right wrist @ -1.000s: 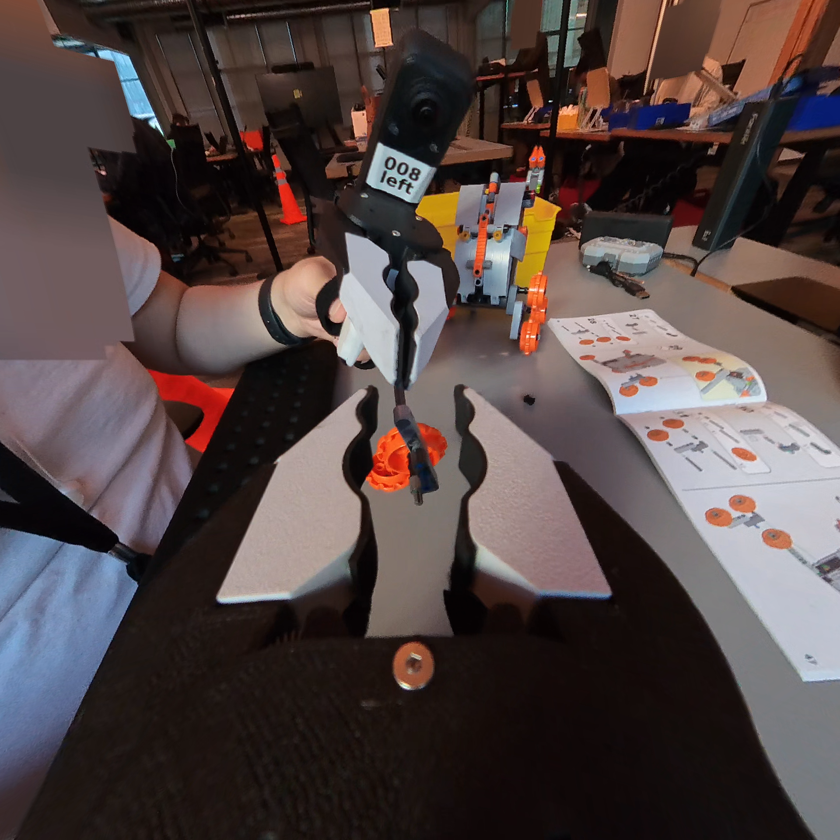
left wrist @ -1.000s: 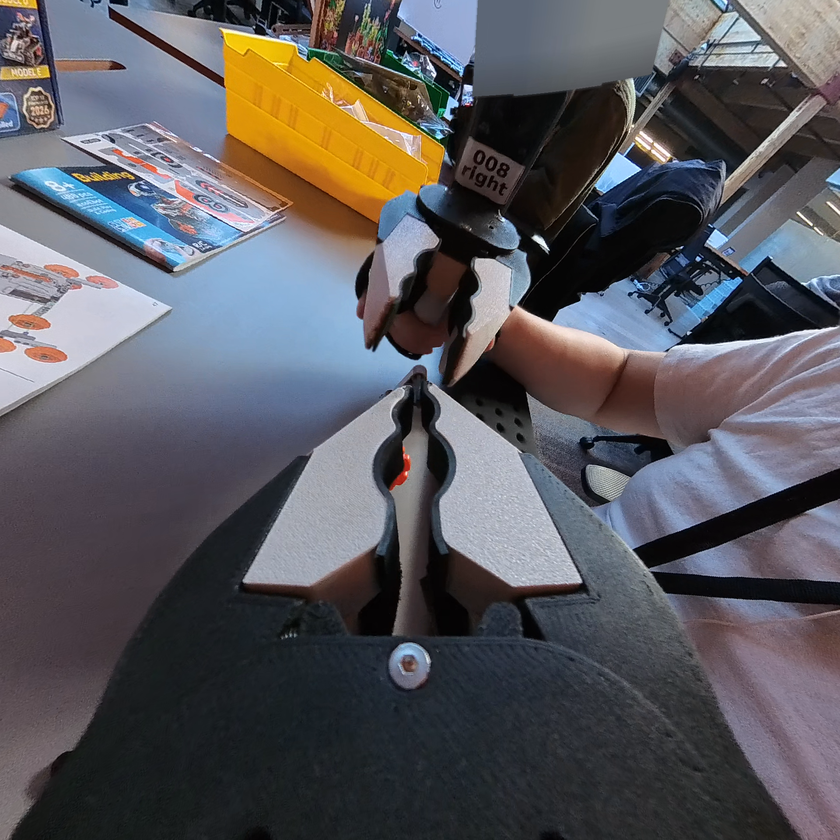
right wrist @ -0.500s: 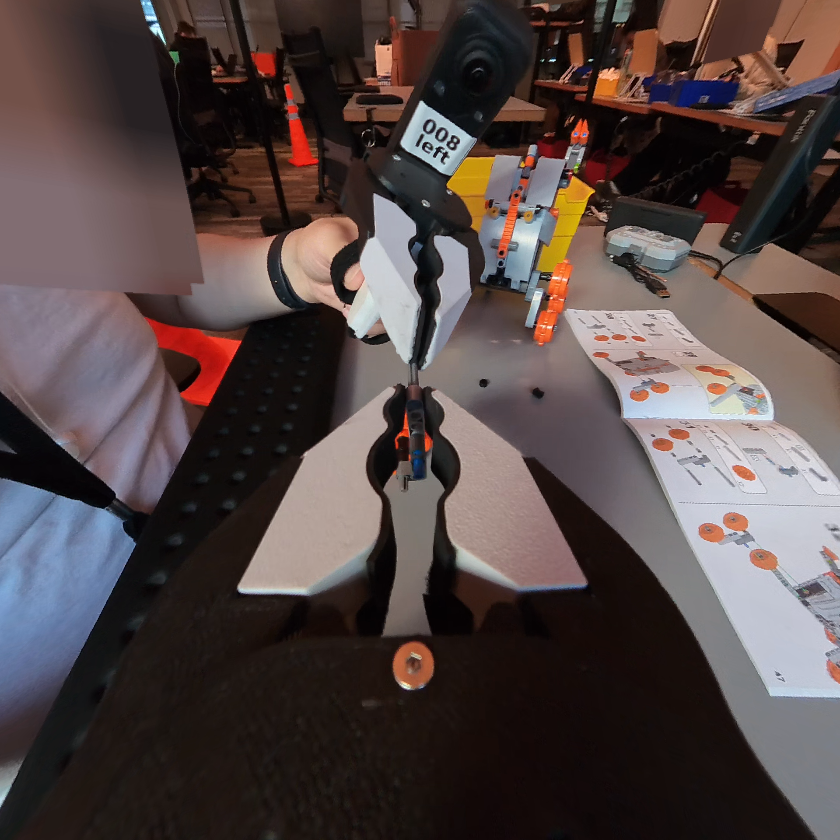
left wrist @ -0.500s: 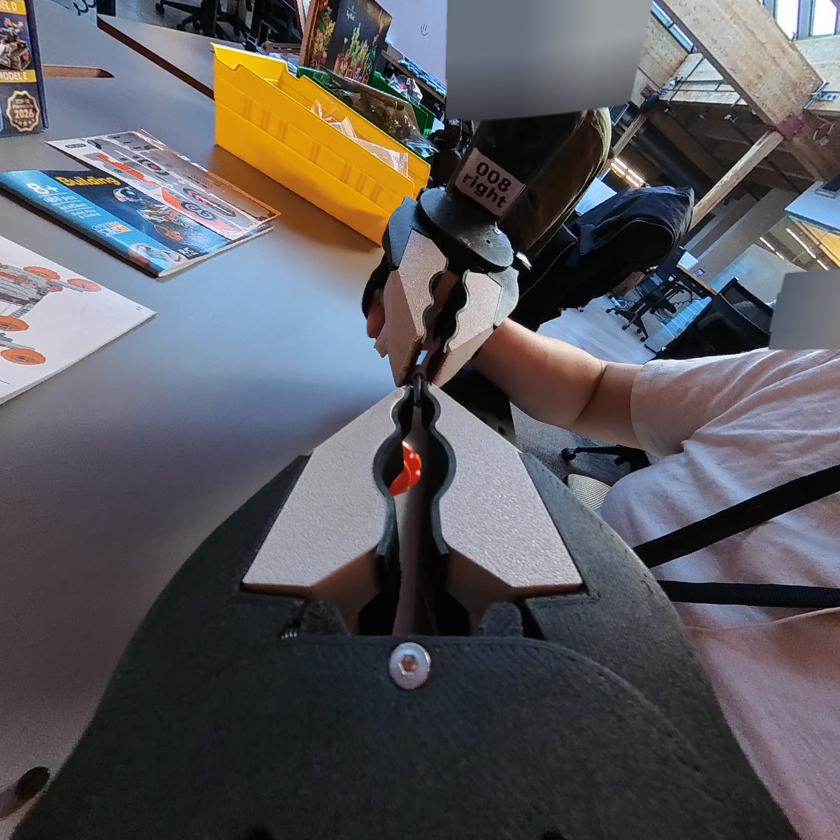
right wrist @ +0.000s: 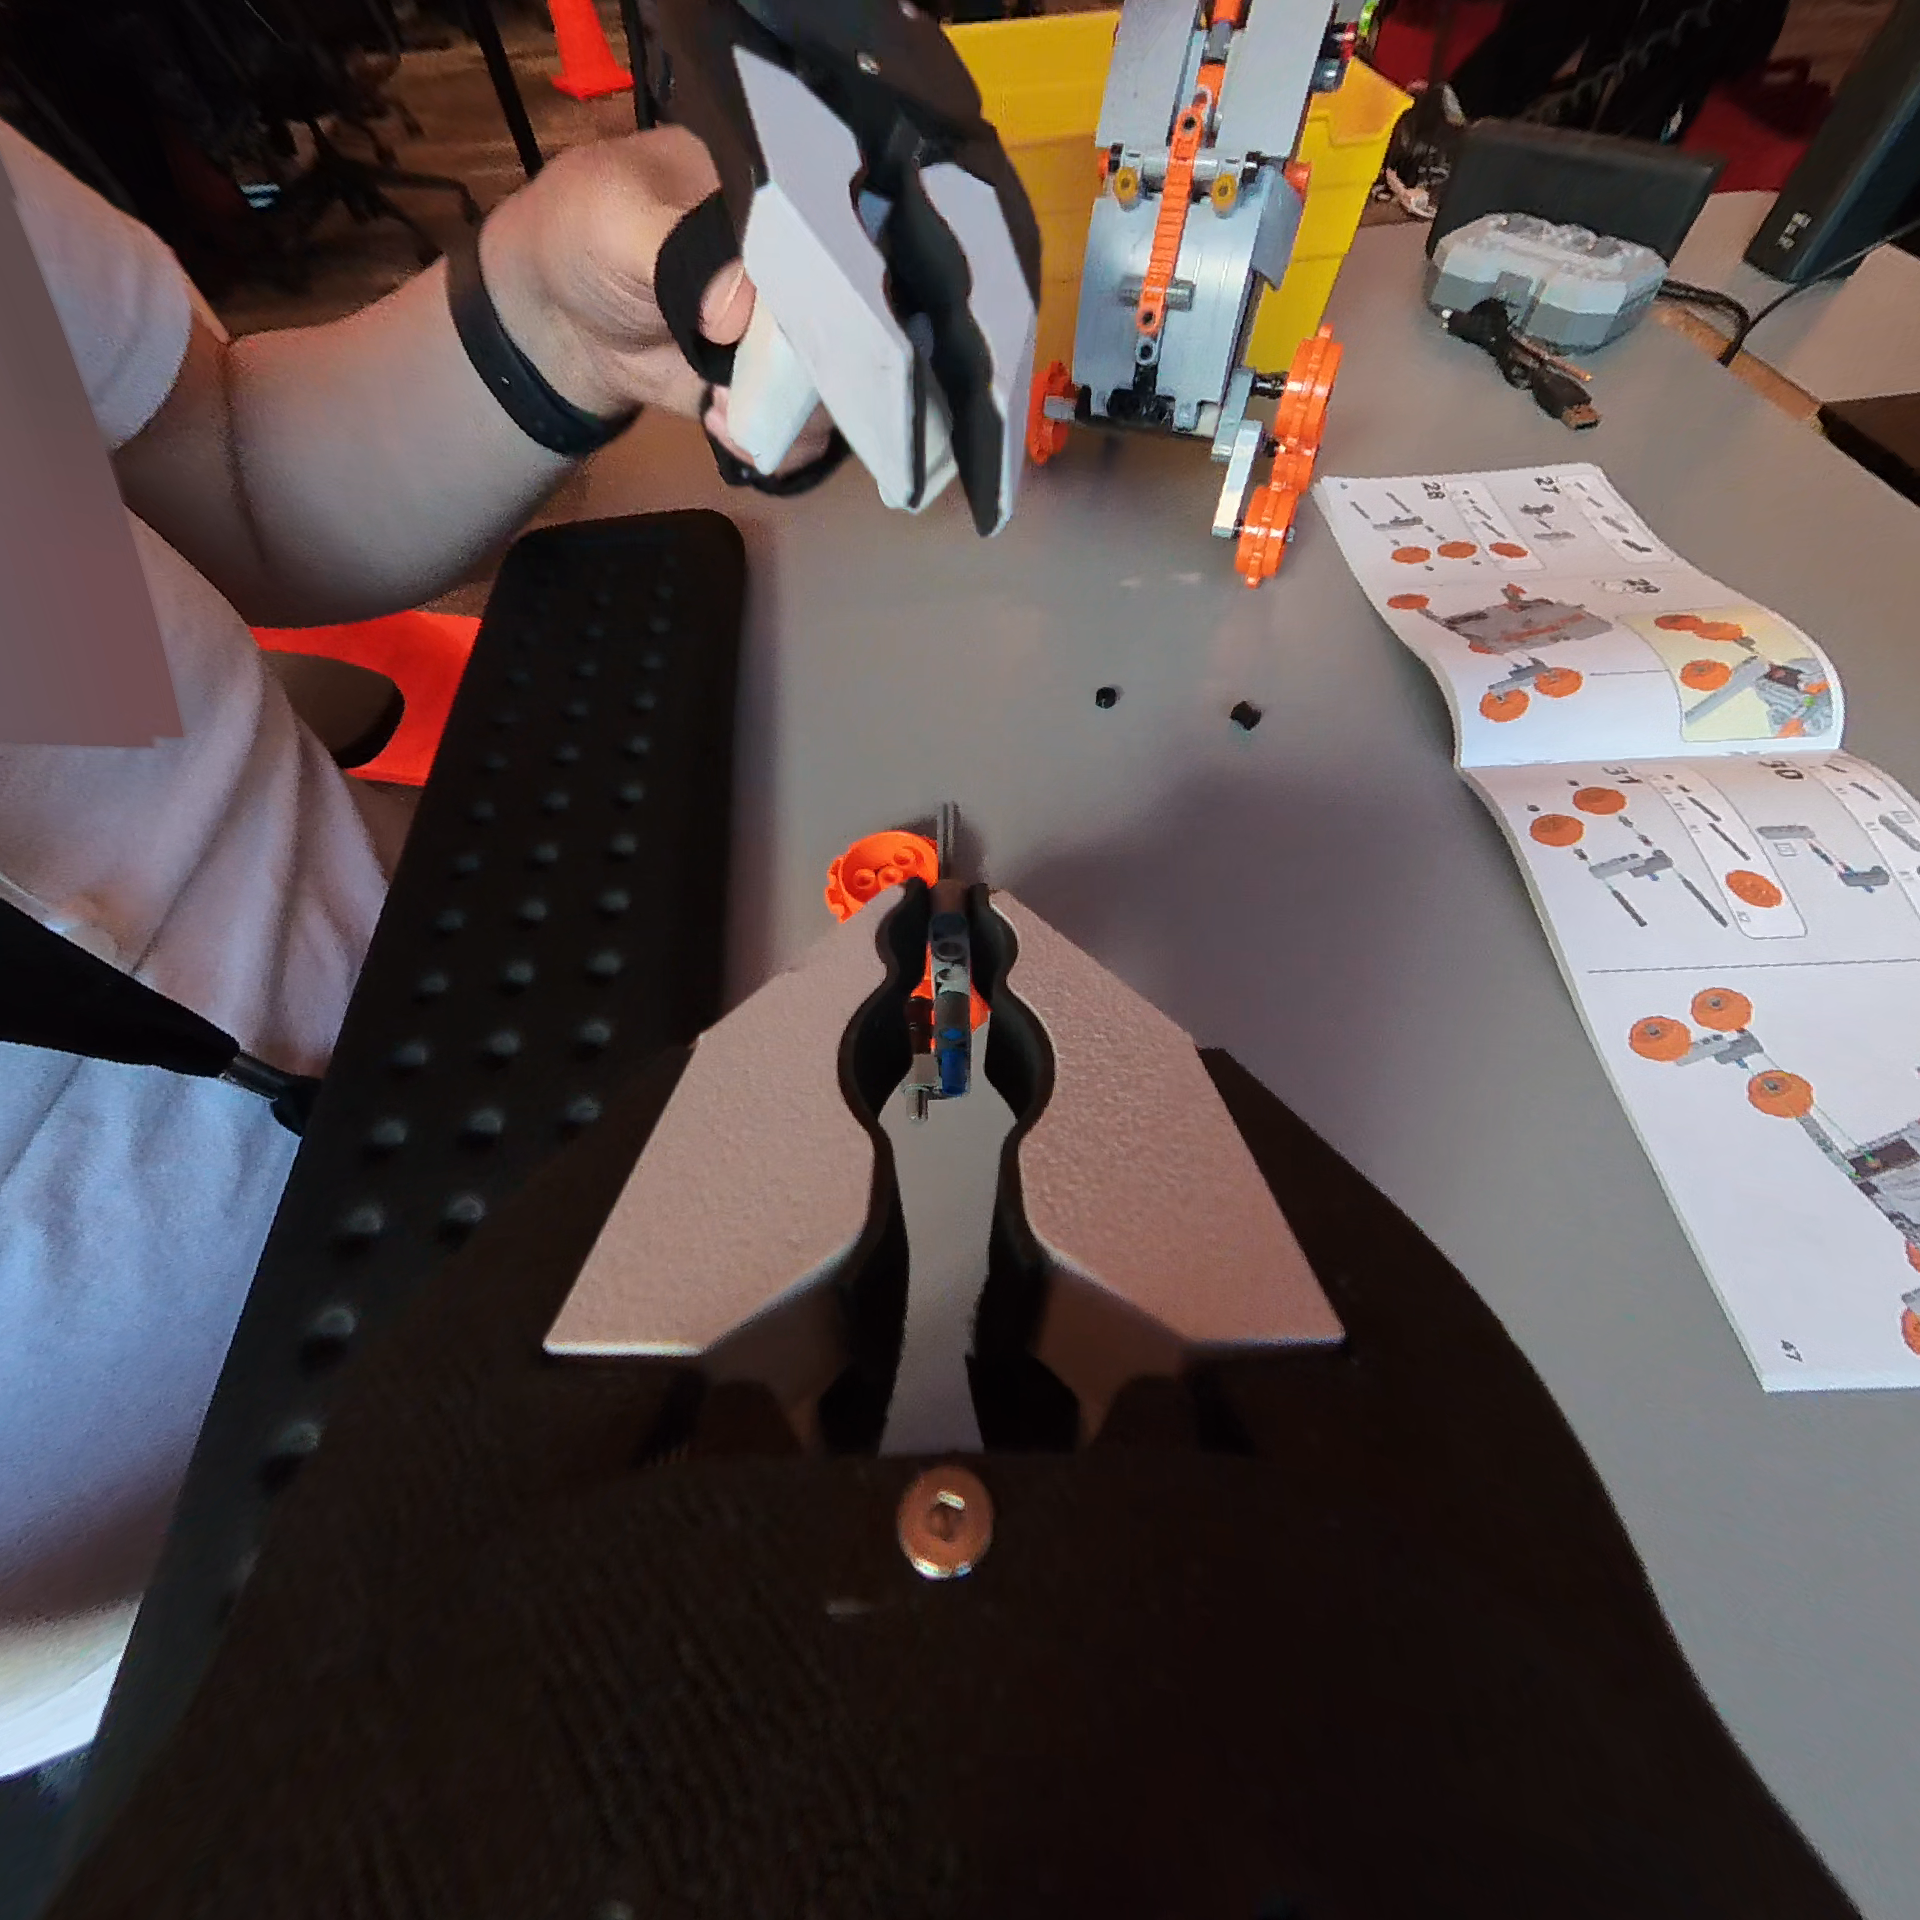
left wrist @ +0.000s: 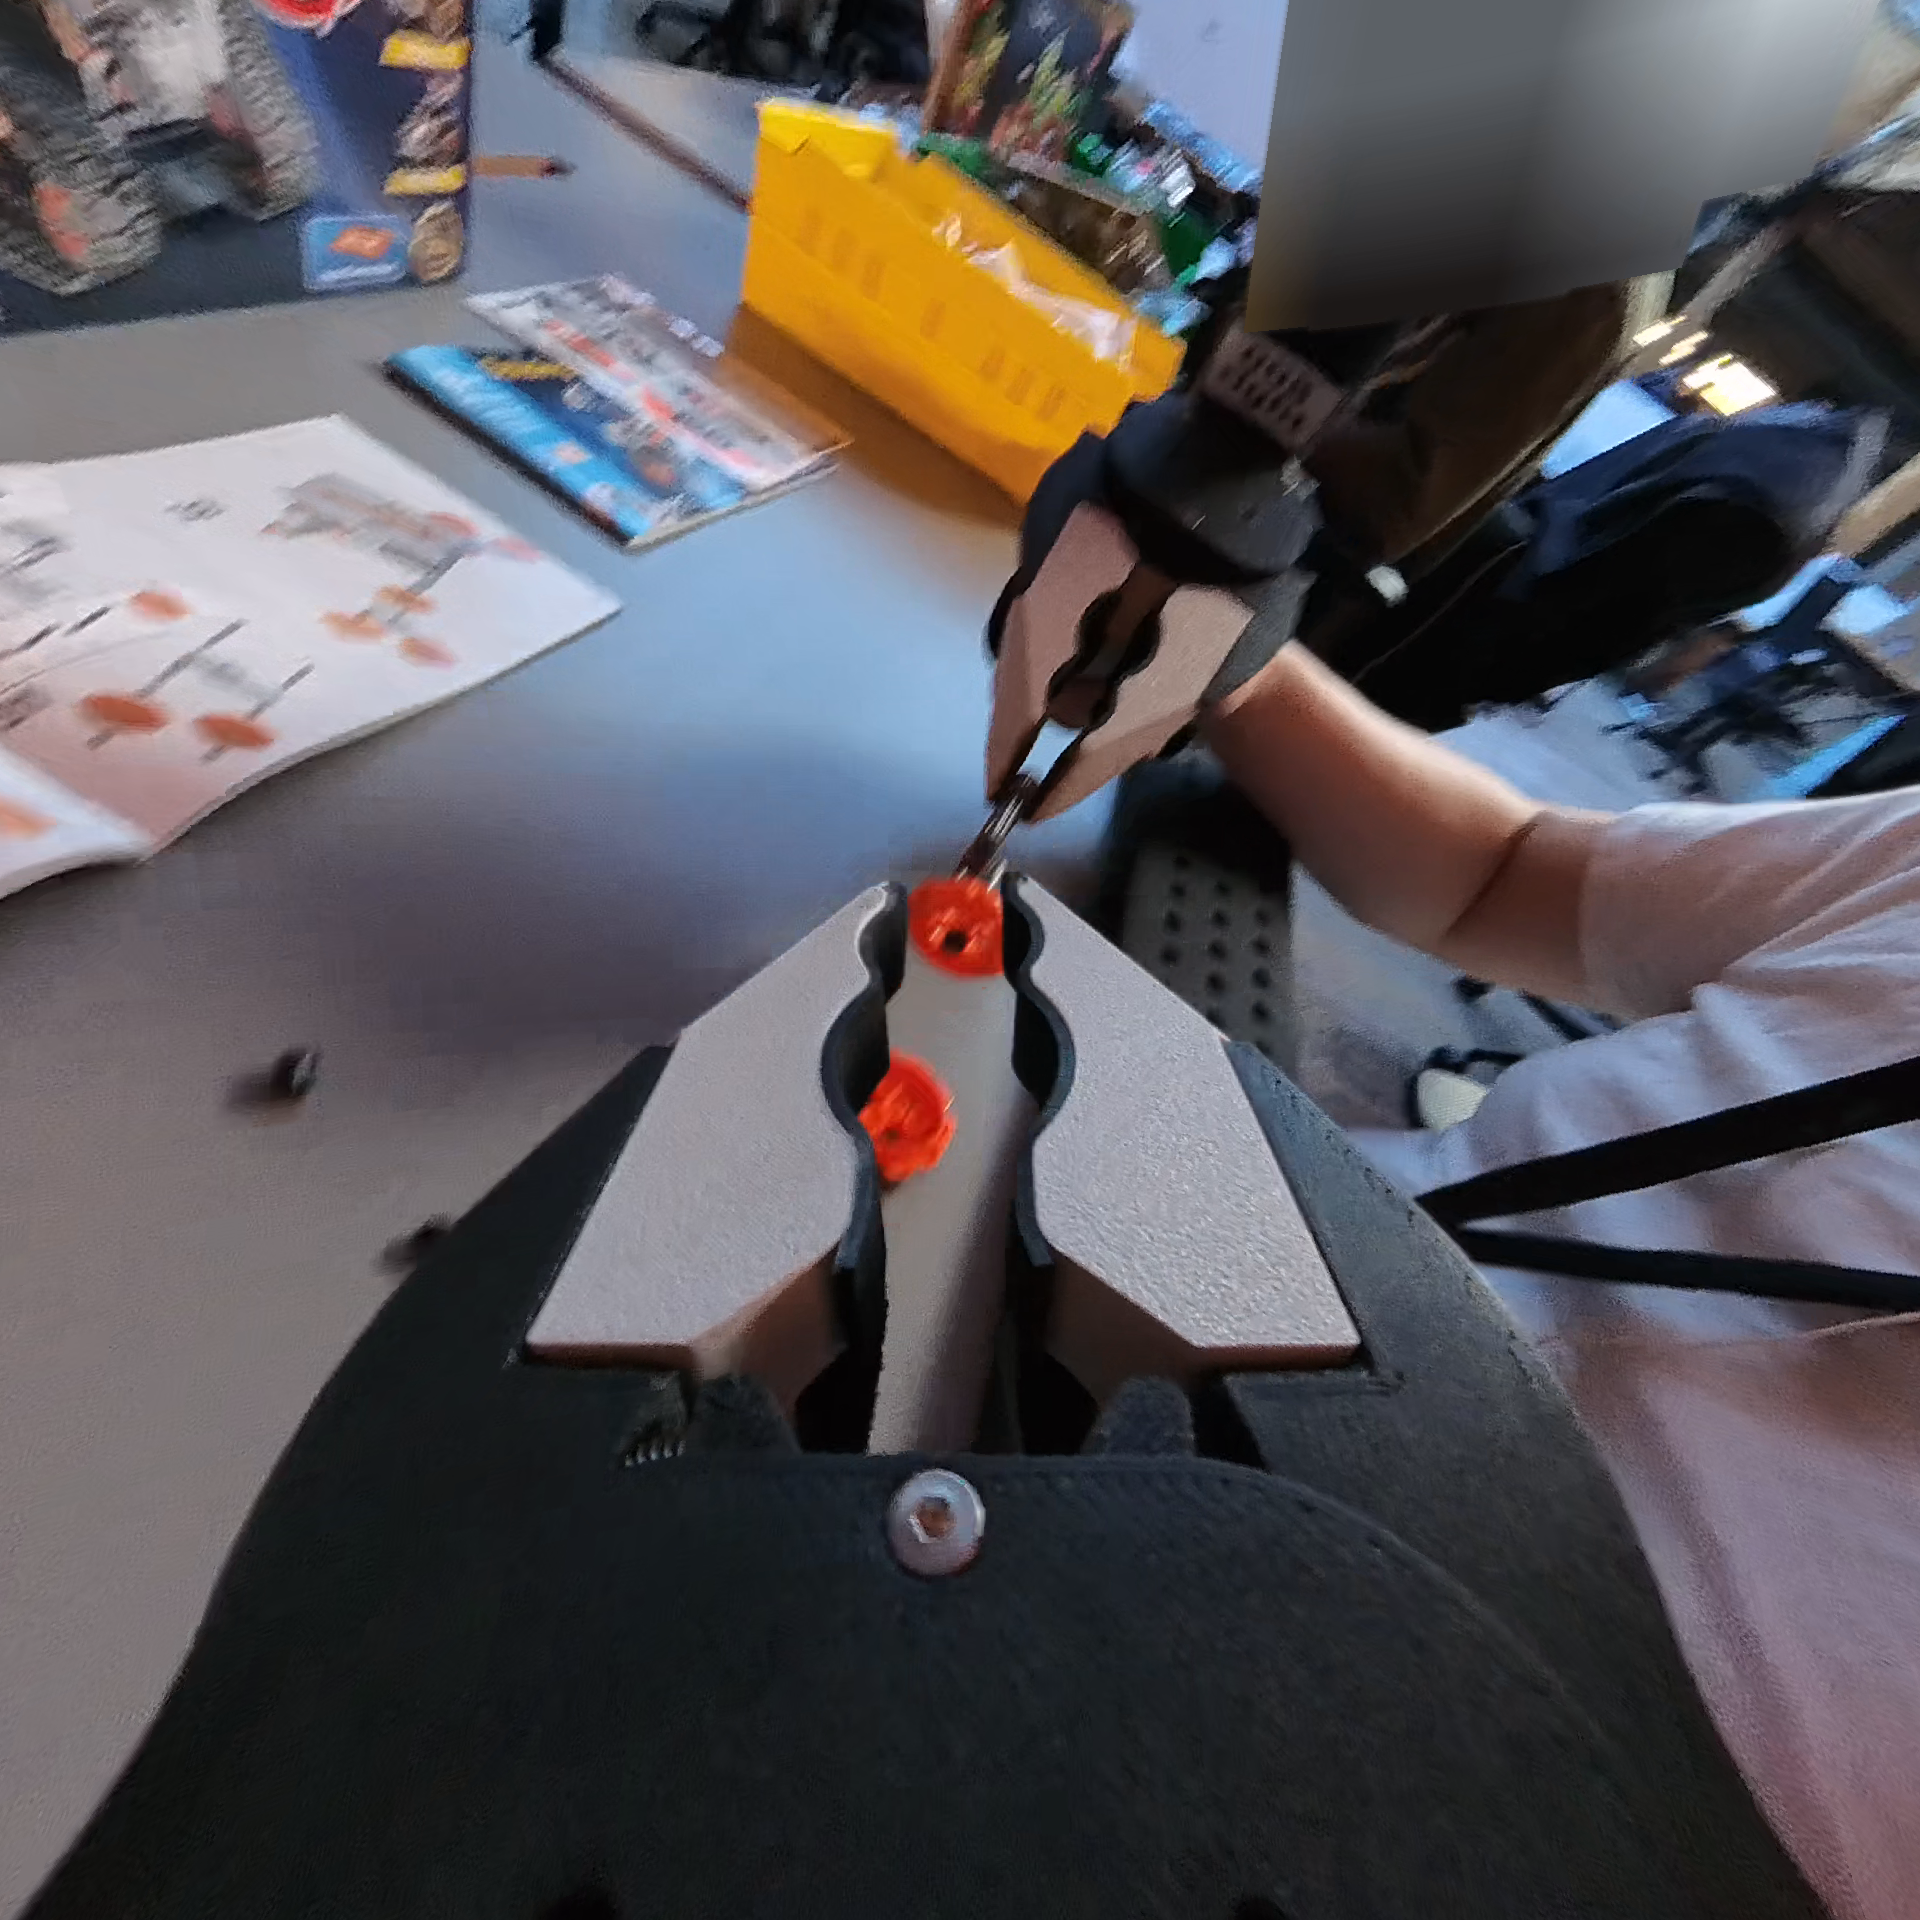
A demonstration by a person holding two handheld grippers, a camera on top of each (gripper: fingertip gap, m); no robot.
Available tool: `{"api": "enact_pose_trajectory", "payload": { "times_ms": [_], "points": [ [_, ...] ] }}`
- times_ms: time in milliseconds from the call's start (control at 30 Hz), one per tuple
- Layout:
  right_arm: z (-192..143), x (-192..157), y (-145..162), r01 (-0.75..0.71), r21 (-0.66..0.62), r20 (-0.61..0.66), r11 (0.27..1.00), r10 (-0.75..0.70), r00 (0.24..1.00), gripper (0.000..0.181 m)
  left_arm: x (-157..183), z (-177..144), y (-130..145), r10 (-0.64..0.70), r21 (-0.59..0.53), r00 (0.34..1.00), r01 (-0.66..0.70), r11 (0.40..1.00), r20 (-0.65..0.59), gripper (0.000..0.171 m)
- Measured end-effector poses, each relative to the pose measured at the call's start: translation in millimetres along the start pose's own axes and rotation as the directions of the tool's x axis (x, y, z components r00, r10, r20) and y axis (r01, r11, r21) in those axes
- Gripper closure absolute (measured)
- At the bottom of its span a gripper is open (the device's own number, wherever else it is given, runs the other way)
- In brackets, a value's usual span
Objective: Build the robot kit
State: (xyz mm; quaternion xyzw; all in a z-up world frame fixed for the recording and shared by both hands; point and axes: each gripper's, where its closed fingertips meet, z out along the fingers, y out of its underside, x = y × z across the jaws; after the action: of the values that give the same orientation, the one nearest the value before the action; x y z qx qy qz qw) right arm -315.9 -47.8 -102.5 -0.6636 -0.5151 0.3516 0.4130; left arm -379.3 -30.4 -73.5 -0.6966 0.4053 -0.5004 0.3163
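Observation:
My right gripper (right wrist: 948,894) is shut on a small grey and blue beam piece (right wrist: 951,997) with a thin axle sticking out past its tips, low over the grey table. An orange wheel (right wrist: 878,873) sits just left of the tips. In the left wrist view the right gripper (left wrist: 1023,805) points down at an orange wheel (left wrist: 956,925). A second orange wheel (left wrist: 904,1117) shows lower in the gap; I cannot tell if it is joined to the piece. My left gripper (left wrist: 954,888) is a little open and empty. It hangs above the table (right wrist: 966,509), apart from the piece.
A grey and orange model (right wrist: 1174,260) stands before a yellow bin (right wrist: 1029,104). An open instruction booklet (right wrist: 1662,831) lies right, two small black pins (right wrist: 1107,696) ahead, a black perforated board (right wrist: 540,831) left. A grey brick with cable (right wrist: 1538,270) lies back right. The left gripper's tips are roughly 8 centimeters from the right gripper's. From the right gripper's tips to the orange wheel (right wrist: 878,873) is close to 9 centimeters. Seen from the left wrist view (left wrist: 912,1108) as well.
The right gripper closed on the beam piece while the left still held its axle. The left gripper then opened, let go and drew up and away. The right gripper holds the piece alone, lower.

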Motion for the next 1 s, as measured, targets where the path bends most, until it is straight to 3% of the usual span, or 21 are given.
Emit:
{"api": "enact_pose_trajectory", "payload": {
  "times_ms": [167, 333, 467, 633, 800, 1000],
  "points": [
    [1, 3, 5, -0.002, -0.018, -0.009, 1.0, 0.002, 1.0, 0.175, -45, -45, 37, 0.089, -0.163, 0.931, -0.032, 0.986, 0.353, 0.157],
    [0, 5, 4, -0.012, -0.007, -0.006, 1.0, 0.012, 1.0, 0.175, -69, -51, 58, 0.212, -0.304, 0.85, -0.065, 0.95, 0.481, 0.155],
    [-2, 6, 4, -0.012, 0.0, -0.015, 1.0, 0.012, 1.0, 0.175, -103, -48, 67, 0.315, -0.429, 0.74, -0.041, 0.902, 0.593, 0.155],
    [-6, 6, 6, -0.016, 0.014, -0.022, 1.0, 0.017, 1.0, 0.175, -109, -36, 71, 0.311, -0.456, 0.763, -0.023, 0.889, 0.566, 0.156],
    [-7, 6, 4, -0.015, 0.023, -0.014, 1.0, 0.015, 1.0, 0.175, -115, -20, 46, 0.321, -0.461, 0.77, -0.039, 0.886, 0.551, 0.157],
    [-11, 5, 3, -0.01, 0.039, -0.021, 0.999, 0.011, 1.0, 0.175, -139, 2, 42, 0.366, -0.535, 0.78, -0.048, 0.844, 0.507, 0.154]
  ]
}}
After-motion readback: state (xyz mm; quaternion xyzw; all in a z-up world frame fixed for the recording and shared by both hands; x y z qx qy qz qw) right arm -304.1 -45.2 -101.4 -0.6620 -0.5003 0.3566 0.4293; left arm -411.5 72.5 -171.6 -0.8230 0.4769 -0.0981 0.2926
